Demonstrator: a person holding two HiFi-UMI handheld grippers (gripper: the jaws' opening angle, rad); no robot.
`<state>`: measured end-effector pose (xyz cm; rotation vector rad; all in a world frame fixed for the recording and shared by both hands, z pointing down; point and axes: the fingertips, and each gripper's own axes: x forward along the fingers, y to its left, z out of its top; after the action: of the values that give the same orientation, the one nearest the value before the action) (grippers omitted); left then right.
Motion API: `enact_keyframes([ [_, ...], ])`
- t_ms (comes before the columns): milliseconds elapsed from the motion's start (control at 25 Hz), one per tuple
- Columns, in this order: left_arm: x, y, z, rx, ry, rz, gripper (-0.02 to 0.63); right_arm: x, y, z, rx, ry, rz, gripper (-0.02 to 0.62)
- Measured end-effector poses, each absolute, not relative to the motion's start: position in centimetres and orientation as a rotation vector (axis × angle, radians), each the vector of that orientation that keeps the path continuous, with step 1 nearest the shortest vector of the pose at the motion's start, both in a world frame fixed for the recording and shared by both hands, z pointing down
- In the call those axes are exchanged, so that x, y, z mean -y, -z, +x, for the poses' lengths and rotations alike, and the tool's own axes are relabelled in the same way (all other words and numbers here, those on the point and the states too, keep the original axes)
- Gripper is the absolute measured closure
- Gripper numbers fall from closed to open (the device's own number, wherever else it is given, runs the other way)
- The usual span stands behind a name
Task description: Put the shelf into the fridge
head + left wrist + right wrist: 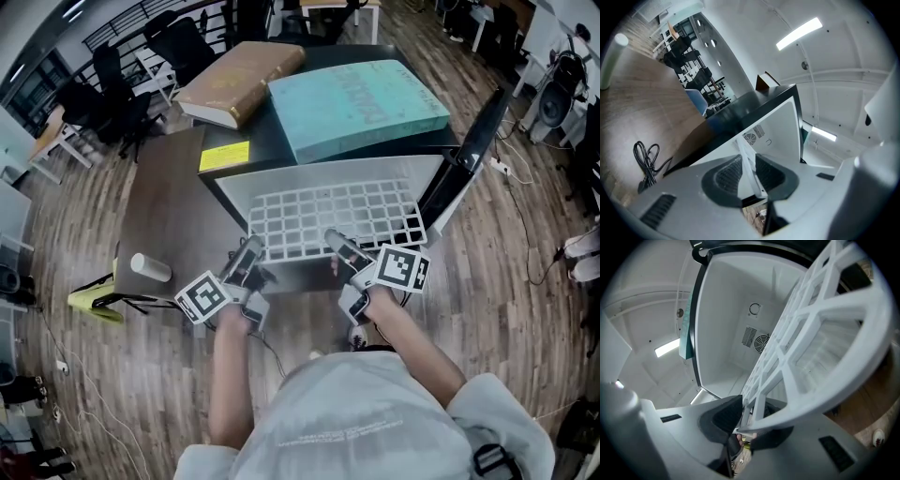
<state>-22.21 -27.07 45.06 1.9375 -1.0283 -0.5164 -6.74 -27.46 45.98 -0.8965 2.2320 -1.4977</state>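
The white grid shelf [337,217] lies level in the mouth of the open fridge [281,183], its near edge toward me. My left gripper [251,251] is shut on the shelf's near left edge, and my right gripper [339,246] is shut on its near right edge. In the left gripper view the shelf [749,168] shows edge-on as a thin white strip between the dark pads of the left gripper [752,180]. In the right gripper view the shelf's lattice [811,343] runs from the right gripper [747,420] into the white fridge cavity [736,310].
The fridge door [473,155] stands open at the right. A brown book [239,80], a teal book [356,103] and a yellow note [224,155] lie on the fridge's dark top. A brown table [169,216] with a white cylinder [150,267] stands at the left.
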Motion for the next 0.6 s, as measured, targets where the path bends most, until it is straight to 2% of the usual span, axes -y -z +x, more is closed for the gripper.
enact_keyframes([
  [400, 27.9, -45.9, -23.2, 1.174, 0.357, 2.000, 0.515, 29.0, -46.1, -7.1, -2.258, 1.455, -0.862, 0.520],
  [600, 25.9, -46.4, -22.0, 1.139, 0.410, 1.998, 0.465, 28.1, -46.4, -7.0, -2.351, 1.416, -0.839, 0.499],
])
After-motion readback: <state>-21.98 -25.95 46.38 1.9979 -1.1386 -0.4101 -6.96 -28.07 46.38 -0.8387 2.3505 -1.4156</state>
